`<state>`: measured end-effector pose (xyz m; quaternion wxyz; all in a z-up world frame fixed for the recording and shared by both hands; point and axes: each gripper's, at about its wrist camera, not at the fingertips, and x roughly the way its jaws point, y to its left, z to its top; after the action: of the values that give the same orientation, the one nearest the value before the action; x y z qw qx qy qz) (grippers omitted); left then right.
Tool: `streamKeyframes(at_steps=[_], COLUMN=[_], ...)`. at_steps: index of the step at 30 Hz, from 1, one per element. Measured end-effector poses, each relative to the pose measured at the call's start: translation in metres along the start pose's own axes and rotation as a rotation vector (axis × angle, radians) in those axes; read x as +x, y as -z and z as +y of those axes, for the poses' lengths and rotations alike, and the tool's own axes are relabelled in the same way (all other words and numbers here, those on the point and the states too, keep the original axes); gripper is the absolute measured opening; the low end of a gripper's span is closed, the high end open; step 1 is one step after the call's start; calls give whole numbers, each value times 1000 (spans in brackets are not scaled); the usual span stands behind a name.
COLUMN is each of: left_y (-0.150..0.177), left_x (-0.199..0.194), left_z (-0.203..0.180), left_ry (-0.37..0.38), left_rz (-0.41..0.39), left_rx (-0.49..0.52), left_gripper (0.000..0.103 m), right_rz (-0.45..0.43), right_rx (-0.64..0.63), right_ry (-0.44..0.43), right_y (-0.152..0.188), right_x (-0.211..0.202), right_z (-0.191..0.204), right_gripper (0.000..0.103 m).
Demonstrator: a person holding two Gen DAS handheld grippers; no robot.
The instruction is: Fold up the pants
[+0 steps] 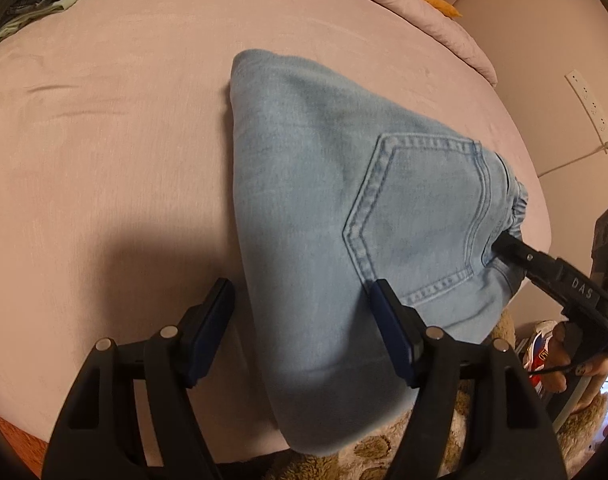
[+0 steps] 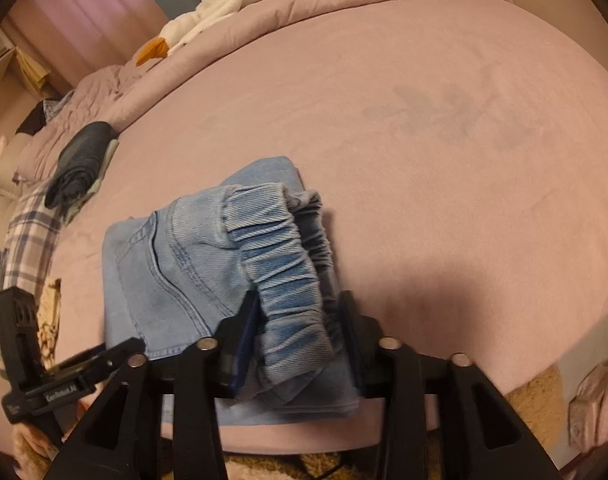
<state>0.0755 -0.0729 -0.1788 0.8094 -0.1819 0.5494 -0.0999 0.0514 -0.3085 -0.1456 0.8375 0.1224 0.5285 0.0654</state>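
Right wrist view: the pants [image 2: 192, 280] lie folded compact on the bed [image 2: 444, 160]; right gripper [image 2: 300, 336] clamps the waistband, left gripper [image 1: 300, 332] is open. Only release seems left.

a pink bed sheet [image 2: 444, 128] covers the mattress, a quilted comforter [image 2: 288, 12] bunched at its far edge. dark folded clothes [image 2: 82, 162] lie near a plaid cloth [image 2: 30, 240]. a white power strip [image 1: 590, 110] hangs on the wall.

One pair of jeans [image 1: 324, 208], two tools [image 1: 304, 328] [image 2: 300, 336], one bed [image 1: 124, 140], one dark clothes bundle [image 2: 82, 164] at ten o'clock.
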Motion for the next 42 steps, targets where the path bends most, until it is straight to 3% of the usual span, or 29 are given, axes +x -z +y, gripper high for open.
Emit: streamKeyframes(at_steps=[4, 7, 9, 10, 13, 17, 24, 26, 28, 30, 34, 40, 42], left_y=[6, 8, 7, 6, -1, -8, -24, -26, -26, -31, -32, -27, -26], left_x=[-5, -10, -12, -12, 0, 10, 23, 24, 24, 25, 17, -18, -32], left_z=[-6, -4, -3, -4, -4, -9, -19, -18, -19, -24, -22, -30, -32], left_ry=[9, 78, 105, 103, 48, 57, 62, 56, 53, 44, 57, 88, 89], left_rz=[10, -6, -19, -27, -12, -14, -12, -16, -23, -25, -55, -122, -149], left_rx=[51, 34, 29, 31, 44, 52, 108, 98, 100, 103, 69, 78, 85], left_gripper=[72, 73, 80, 85, 86, 88, 85, 78, 65, 56, 38, 18, 18], right_rz=[-30, -60, -46, -35, -4, 45, 38, 37, 48, 34, -13, -67, -61], right_rx=[21, 43, 62, 63, 52, 76, 44, 34, 34, 27, -4, -77, -87], right_ry=[18, -6, -42, -59, -74, -131, -185, -197, -248, -234, -204, -192, -208], right_y=[-1, -2, -3, -4, -2, 0, -4, -6, -5, -2, 4, 3, 2], right_x=[-8, -14, -11, -9, 2, 20, 29, 30, 32, 31, 17, -12, -16], right_z=[-9, -17, -21, -23, -21, -21, -22, -20, -17, -14, -3, 25, 34], right_gripper=[73, 78, 82, 82, 82, 82, 82, 76, 58, 55, 42, 36, 36])
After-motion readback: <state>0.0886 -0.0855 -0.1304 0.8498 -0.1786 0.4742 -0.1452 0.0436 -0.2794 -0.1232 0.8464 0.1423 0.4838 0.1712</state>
